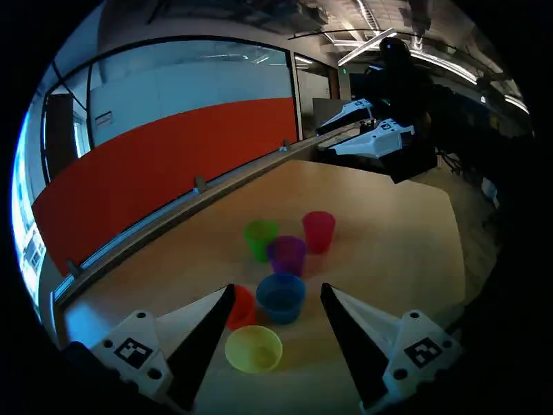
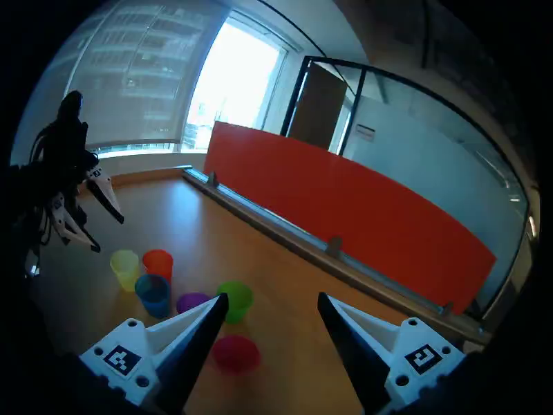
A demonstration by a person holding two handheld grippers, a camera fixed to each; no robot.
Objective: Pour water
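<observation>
In the left gripper view, the left gripper (image 1: 276, 286) stands with its jaws spread wide and nothing between its fingers, touching none of the cups that sit grouped on the wooden table (image 1: 401, 235) ahead of it. From left to right, the orange cup (image 1: 243, 308) is partly hidden behind the left finger, the yellow cup (image 1: 254, 349) lies nearest the camera, the green cup (image 1: 260, 238) stands farther back, the blue cup (image 1: 281, 297) shows in the gap between the fingertips, the purple cup (image 1: 287, 254) is just behind it, and the pink cup (image 1: 319, 230) is next to the purple one. All six stand upright with open mouths; whether any holds water I cannot tell. Farther right and well beyond the cups, the right gripper (image 1: 325, 140) hangs above the table's far edge, its jaws also apart and empty. An orange partition (image 1: 166, 162) runs along the table's left side. In the right gripper view, that gripper's own fingers are just as wide, with the pink cup just beside its left finger.
</observation>
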